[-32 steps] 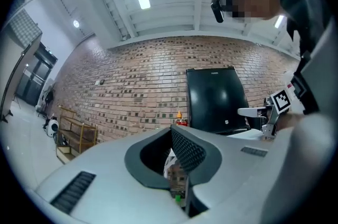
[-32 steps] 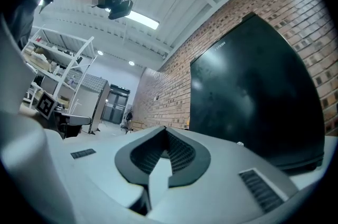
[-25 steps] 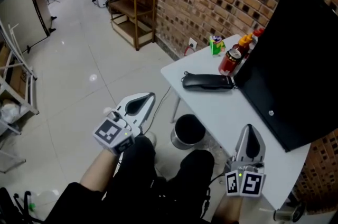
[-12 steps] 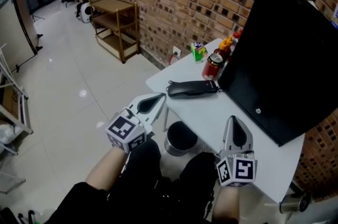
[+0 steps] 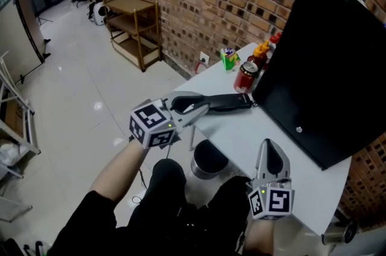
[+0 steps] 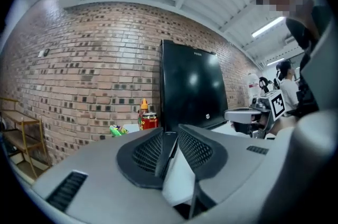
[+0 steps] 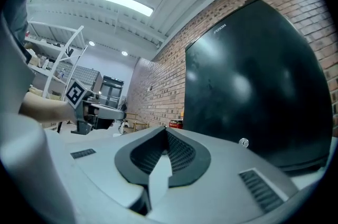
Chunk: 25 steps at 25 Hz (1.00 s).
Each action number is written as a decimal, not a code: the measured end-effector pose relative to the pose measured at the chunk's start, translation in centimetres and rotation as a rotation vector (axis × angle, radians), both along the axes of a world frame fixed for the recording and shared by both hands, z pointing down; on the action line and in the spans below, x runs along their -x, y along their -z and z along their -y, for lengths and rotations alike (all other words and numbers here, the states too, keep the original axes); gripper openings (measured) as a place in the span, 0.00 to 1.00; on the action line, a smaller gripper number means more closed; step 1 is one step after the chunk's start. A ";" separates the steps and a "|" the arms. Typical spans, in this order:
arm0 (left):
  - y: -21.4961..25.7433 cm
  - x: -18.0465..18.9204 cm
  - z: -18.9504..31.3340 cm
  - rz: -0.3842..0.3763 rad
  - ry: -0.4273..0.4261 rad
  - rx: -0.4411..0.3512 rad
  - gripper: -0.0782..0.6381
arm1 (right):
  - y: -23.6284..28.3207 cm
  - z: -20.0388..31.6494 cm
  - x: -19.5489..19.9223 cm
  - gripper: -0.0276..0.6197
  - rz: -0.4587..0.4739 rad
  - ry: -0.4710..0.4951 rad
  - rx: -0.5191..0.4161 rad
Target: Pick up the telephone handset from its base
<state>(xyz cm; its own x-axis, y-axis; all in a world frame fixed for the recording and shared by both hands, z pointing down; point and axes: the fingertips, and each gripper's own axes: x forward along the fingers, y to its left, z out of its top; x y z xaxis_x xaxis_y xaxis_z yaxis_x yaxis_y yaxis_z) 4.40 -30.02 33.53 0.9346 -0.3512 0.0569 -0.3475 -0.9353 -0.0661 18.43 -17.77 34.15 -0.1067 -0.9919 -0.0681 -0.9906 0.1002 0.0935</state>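
Handset [image 5: 232, 102] lies on the desk [image 5: 265, 134] beside the red can [image 5: 245, 77]. Left gripper [image 5: 202, 107] is at its end away from the can, jaws opening, gap narrow, nothing clamped. Right gripper [image 5: 269, 149] jaws together, empty. Risk: narrow jaws shove the handset instead of straddling it.

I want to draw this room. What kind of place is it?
Probably a workroom or lab, not a home: a bare brick wall, and a white table with a telephone and a big black screen.

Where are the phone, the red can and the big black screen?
phone [image 5: 229, 102]: head view, middle of its dark body.
red can [image 5: 245, 77]: head view, its red side.
black screen [image 5: 325, 61]: head view, middle of its front.
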 end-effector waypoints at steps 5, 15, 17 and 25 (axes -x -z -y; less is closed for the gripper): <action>-1.0 -3.6 1.6 0.157 -0.124 0.027 0.50 | -0.2 -0.9 -0.9 0.06 0.001 -0.024 0.012; -3.0 -7.9 3.8 0.362 -0.296 0.102 0.52 | 0.3 -1.7 -1.6 0.06 0.023 -0.024 -0.002; -4.3 -8.3 3.4 0.438 -0.332 0.106 0.59 | 0.3 -1.7 -1.6 0.06 0.027 -0.017 -0.004; -7.1 -9.8 4.4 0.593 -0.326 0.186 0.61 | 0.1 -1.5 -1.7 0.06 0.082 0.007 -0.007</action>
